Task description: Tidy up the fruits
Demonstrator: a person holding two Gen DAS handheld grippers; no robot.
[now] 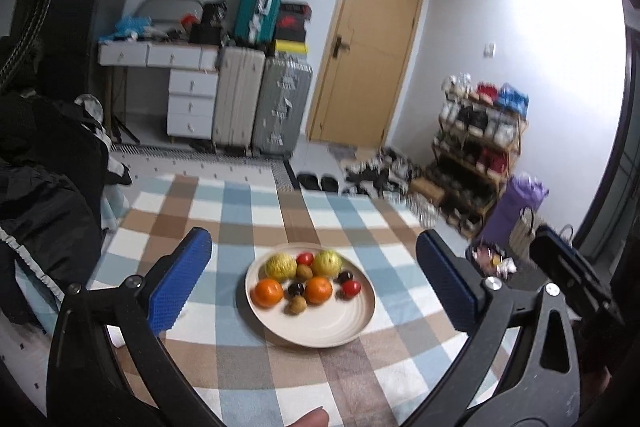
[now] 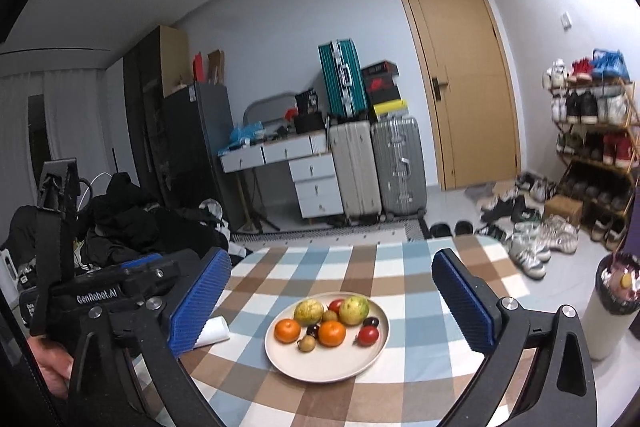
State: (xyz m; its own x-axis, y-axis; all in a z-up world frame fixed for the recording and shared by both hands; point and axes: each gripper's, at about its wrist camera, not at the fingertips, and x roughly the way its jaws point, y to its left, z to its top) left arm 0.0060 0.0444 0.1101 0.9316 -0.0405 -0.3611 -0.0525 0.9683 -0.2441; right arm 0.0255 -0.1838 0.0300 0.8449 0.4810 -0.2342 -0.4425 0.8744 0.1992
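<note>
Fruits: 10 pieces on beige plate (image 2: 372,359), mid table (image 2: 400,267); 2 oranges (image 2: 332,333), 2 yellow-green round fruits (image 2: 353,310), 2 tomatoes (image 2: 368,335), 2 dark plums, 2 small brown ones.
Handling: judged light, round, prone to roll; tomatoes and plums soft, squeeze gently.
Grasp: across widest middle, from above.
Left gripper (image 1: 314,281): wide open, empty, hovering near plate.
Right gripper (image 2: 332,299): wide open, empty, above plate.
Surround: white roll (image 2: 212,333) beside plate; bin (image 2: 616,311) off table.
</note>
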